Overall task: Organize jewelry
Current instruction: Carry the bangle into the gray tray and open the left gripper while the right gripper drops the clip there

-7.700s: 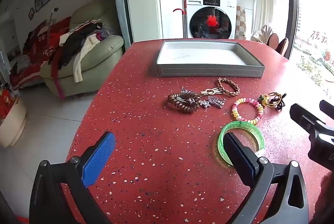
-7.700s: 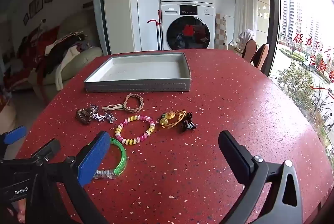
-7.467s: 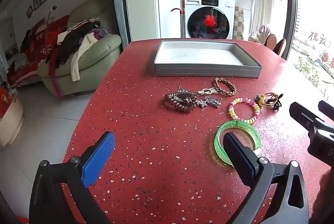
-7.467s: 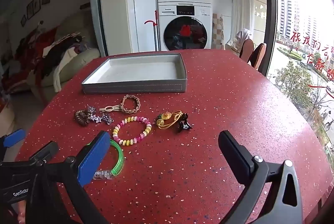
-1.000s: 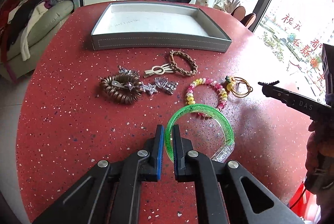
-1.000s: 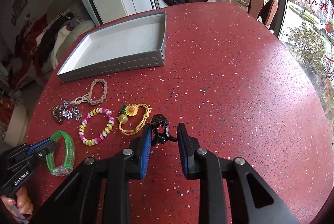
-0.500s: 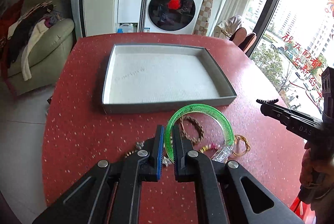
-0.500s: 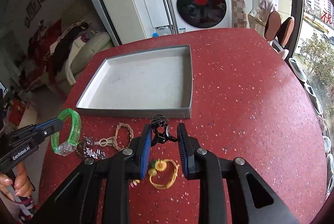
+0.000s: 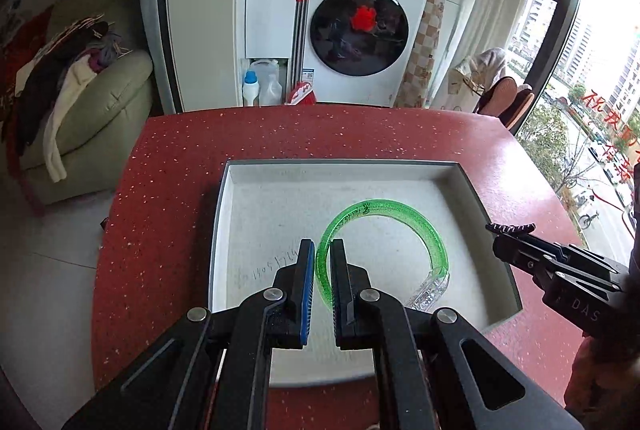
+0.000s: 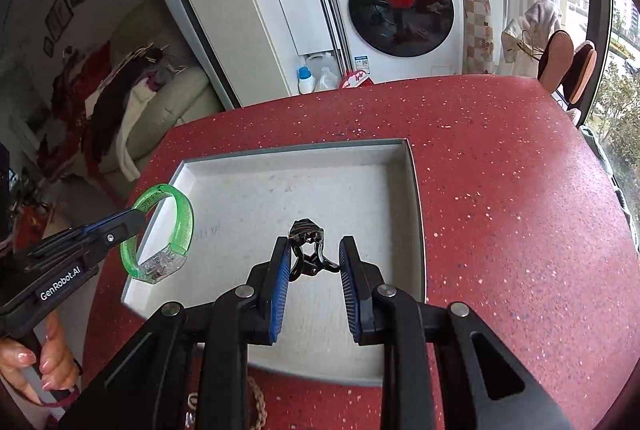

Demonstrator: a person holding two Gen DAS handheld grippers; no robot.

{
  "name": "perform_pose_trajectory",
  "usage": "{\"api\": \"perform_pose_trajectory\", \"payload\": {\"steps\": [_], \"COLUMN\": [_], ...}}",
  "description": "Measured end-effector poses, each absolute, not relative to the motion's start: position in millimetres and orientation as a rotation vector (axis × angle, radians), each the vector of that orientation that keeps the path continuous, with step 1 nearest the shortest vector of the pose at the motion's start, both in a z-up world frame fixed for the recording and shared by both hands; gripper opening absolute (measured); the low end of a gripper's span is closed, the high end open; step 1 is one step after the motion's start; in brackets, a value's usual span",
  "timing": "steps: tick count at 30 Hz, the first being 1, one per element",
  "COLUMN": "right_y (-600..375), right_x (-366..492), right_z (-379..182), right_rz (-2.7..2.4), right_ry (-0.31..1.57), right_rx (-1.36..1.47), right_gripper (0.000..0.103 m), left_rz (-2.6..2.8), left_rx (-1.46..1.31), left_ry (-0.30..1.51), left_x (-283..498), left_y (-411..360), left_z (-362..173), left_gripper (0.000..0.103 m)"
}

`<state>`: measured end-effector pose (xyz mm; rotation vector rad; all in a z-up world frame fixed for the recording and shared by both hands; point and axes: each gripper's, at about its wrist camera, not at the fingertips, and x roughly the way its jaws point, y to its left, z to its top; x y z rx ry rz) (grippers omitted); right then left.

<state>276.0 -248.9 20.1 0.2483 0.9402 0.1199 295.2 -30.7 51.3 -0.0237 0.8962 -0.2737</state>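
Where half a second ago it hung short of the near wall, the translucent green plastic bangle (image 9: 400,226) now hangs over the shallow grey tray with a white floor (image 9: 472,181) on the speckled red table (image 9: 168,189), its rim clamped between the narrow jaws of the left gripper (image 9: 324,250). From the right wrist, the right gripper (image 10: 314,254) has likewise come over the tray (image 10: 412,189), its jaws pinching a small black claw hair clip (image 10: 307,242); a braided brown bracelet (image 10: 258,406) lies at the near edge.
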Motion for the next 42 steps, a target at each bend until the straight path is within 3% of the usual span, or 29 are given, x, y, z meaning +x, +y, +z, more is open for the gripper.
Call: {"api": "perform_pose_trajectory", "payload": {"steps": [10, 19, 24, 27, 29, 30, 31, 37, 42], "right_y": [-248.1, -241.5, -238.4, -239.4, -240.4, -240.9, -241.0, -250.5, -249.1], "right_x": [312.6, 311.6, 307.8, 302.1, 298.3, 296.4, 294.3, 279.1, 257.8], "right_z": [-25.8, -41.2, -33.3, -25.2, -20.4, -18.0, -15.6, -4.2, 9.5], "right_rz": [0.077, 0.063, 0.082, 0.080, 0.082, 0.081, 0.080, 0.078, 0.101], "right_ry": [0.997, 1.006, 0.990, 0.968, 0.960, 0.956, 0.951, 0.938, 0.917], "right_rx": [0.238, 0.194, 0.205, 0.222, 0.235, 0.237, 0.240, 0.299, 0.321], "right_gripper": [0.027, 0.029, 0.056, 0.060, 0.061, 0.061, 0.061, 0.065, 0.080], "left_rz": [-0.227, -0.168, -0.119, -0.133, -0.142, -0.138, -0.129, -0.140, -0.150], "left_rx": [0.012, 0.078, 0.118, 0.098, 0.095, 0.090, 0.080, 0.084, 0.077], "left_ry": [0.995, 0.988, 0.979, 0.968, 0.964, 0.956, 0.928, 0.882, 0.863], "left_x": [341.9, 343.9, 340.8, 337.4, 335.4, 333.9, 330.7, 318.8, 299.8], "left_y": [-43.2, -46.4, -45.5, -43.6, -43.0, -41.5, -39.5, -38.9, -31.6], "left_z": [-15.6, -30.9, -29.2, -25.7, -23.2, -21.5, -17.8, -0.7, 12.7], "left_gripper": [0.027, 0.027, 0.027, 0.027, 0.056, 0.095, 0.103, 0.103, 0.103]}}
